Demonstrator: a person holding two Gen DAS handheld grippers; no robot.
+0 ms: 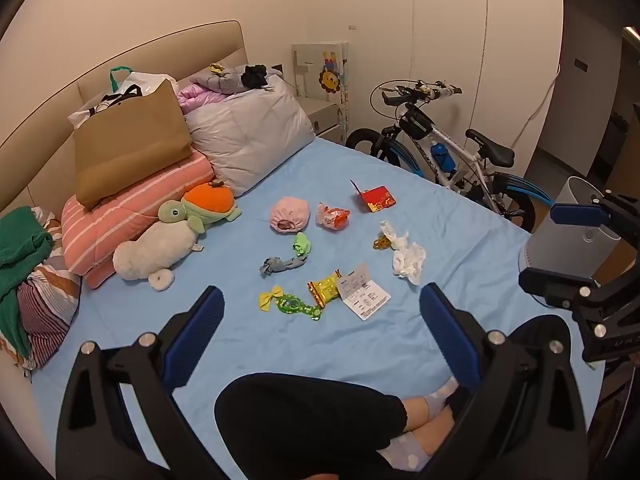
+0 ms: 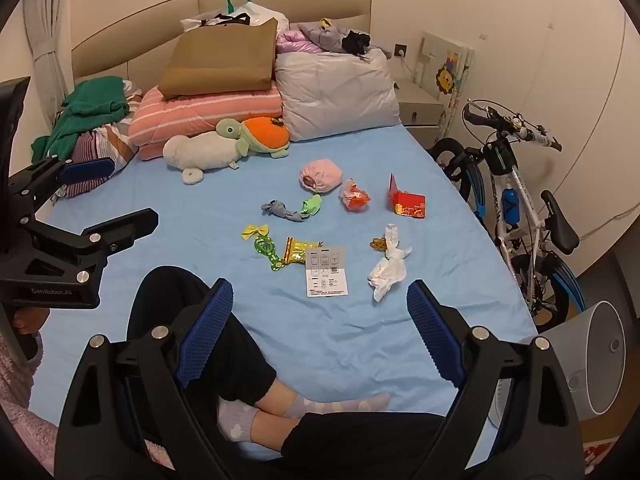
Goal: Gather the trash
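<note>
Both the left gripper [image 1: 320,312] and right gripper [image 2: 320,304] are hovering spread over bare sheet [image 2: 352,336] near the tissue [image 2: 386,270], holding nothing

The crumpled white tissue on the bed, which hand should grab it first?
Probably the right gripper: the crumpled white tissue lies just ahead of its open fingers. The left gripper, also open, sits further left, nearer the yellow wrapper.

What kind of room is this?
Most likely a bedroom. There is a bed with a blue sheet and a padded headboard, pillows and stuffed toys on it, and a nightstand beside it.
</note>
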